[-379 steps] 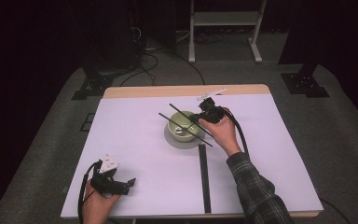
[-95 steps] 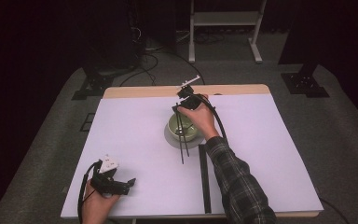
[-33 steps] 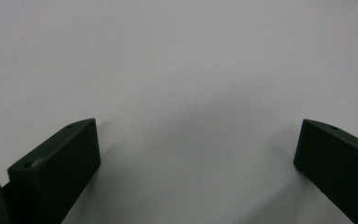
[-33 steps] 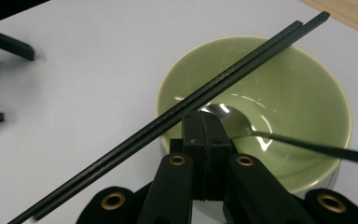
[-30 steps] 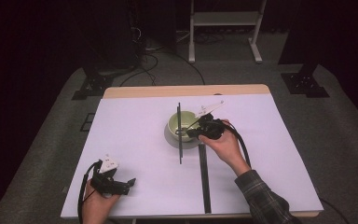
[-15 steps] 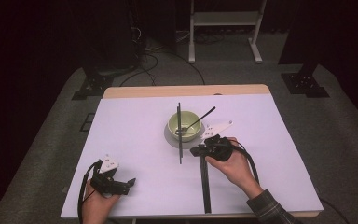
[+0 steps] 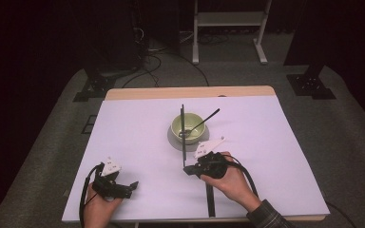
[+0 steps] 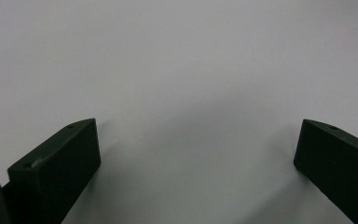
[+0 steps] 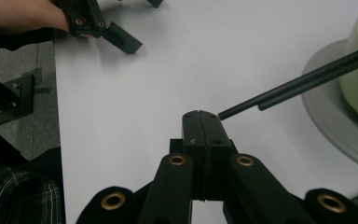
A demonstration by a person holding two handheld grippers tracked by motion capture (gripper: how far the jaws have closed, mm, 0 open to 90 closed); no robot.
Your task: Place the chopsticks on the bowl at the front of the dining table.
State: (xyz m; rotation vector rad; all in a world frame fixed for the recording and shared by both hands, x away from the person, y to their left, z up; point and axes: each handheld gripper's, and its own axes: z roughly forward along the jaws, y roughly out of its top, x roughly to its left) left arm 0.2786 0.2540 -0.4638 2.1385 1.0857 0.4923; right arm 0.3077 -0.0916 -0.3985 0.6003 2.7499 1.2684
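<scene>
1. The white worktop [image 7: 123, 128] bore no readable writing or labels.
2. A green bowl [image 7: 188, 127] sat on a grey saucer [image 7: 173, 140] near mid-worktop, a spoon [image 7: 200, 123] leaning in it.
3. Black chopsticks [image 7: 183, 133] lay across the bowl's rim.
4. The right gripper [image 7: 188, 170] rested just beside their near tips, fingers pressed together, empty.
5. The left gripper [image 7: 134, 184] lay well apart, fingers spread wide.

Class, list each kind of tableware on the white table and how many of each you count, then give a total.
Bowl: 1
Saucer under the bowl: 1
Chopsticks laid across the bowl: 2, side by side in the right gripper view
Spoon in the bowl: 1
Total: 5
</scene>
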